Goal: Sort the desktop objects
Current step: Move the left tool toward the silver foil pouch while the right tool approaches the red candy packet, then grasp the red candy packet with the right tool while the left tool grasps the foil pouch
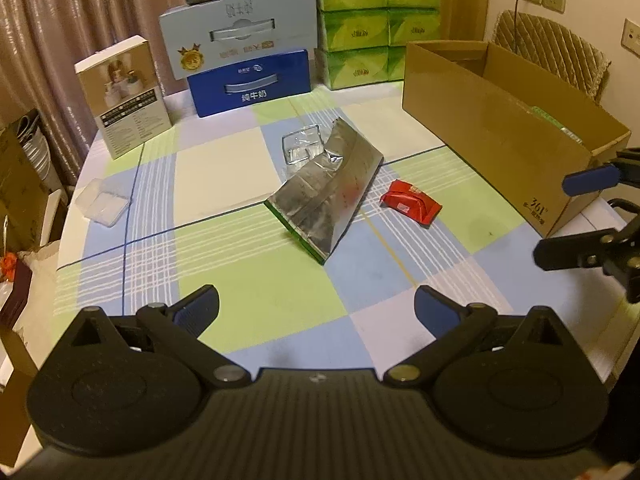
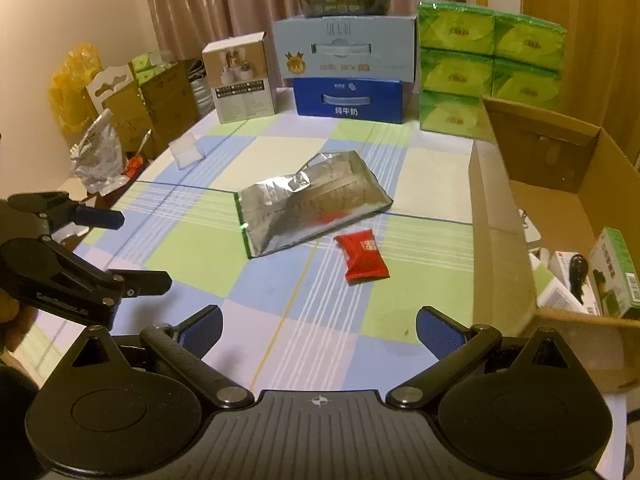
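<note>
Left wrist view: cardboard box (image 1: pixel 500 128) reads "361"; blue carton (image 1: pixel 250 84) "纯牛奶".

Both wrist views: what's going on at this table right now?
A person holds two grippers over a checked tablecloth, both open and empty. The left gripper and right gripper hover short of the loose items: a silver foil bag, a red snack packet, a clear glass dish and a small clear plastic box. The open cardboard box at the right already holds a few things. Nothing is gripped.
</note>
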